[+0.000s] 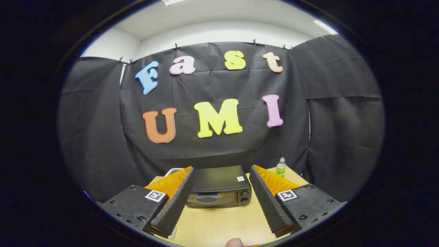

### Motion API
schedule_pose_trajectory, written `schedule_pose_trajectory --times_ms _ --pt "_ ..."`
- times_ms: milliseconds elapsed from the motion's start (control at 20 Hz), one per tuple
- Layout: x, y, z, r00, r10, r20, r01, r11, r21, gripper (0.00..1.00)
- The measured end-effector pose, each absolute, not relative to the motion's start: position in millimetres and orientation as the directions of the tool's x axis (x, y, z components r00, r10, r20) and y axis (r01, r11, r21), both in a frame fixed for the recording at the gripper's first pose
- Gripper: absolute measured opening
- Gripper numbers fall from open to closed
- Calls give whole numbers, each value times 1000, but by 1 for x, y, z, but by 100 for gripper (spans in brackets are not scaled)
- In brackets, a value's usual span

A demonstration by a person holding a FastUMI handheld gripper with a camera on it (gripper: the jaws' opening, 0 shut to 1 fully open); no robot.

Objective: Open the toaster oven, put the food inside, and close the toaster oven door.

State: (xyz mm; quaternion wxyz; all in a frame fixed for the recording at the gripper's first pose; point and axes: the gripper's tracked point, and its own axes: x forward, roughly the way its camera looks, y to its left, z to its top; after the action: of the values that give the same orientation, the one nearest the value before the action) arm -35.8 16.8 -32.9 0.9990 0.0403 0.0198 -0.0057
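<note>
Five items on record, largest first:

- Table [219,226]: pale wood top that carries everything; bare surface lies between the fingers and the oven, leaving room for a door to swing down.
- Toaster oven [219,187]: dark box at the table's far edge, front turned toward the gripper so handle and knobs can be reached. Door stands shut, handle across its top. Contents cannot be made out through the glass, so this fits either food yet to go in or food already inside behind a reclosed door.
- Gripper [219,197]: fingers spread wide, holding nothing, hanging above the near edge, with the oven framed in the gap beyond them; judged well placed for an approach to the handle.
- Bottle [281,167]: small, clear, green label, upright at the far right corner beside the oven, apart from it.
- Rounded pale object [235,243]: at the near edge, too cropped to identify; possibly the food.
</note>
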Motion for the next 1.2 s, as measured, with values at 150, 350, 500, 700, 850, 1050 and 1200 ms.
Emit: schedule_pose_trajectory --times_ms 150,350,500,700,850,1050,1200 --pt "-38 16 -33 1000 -9 -30 11 997 77 100" --pt "-38 16 -35 1000 -6 -26 9 996 87 100" --pt "-34 16 -39 999 -4 -38 8 996 90 100" --pt "-34 11 -32 1000 -20 -24 21 997 72 100" --pt "-34 16 -39 999 -15 -42 18 997 76 100" --pt "-34 19 -34 999 -7 -31 9 998 60 100" --pt "-35 24 -34 999 -1 -33 3 998 60 100"
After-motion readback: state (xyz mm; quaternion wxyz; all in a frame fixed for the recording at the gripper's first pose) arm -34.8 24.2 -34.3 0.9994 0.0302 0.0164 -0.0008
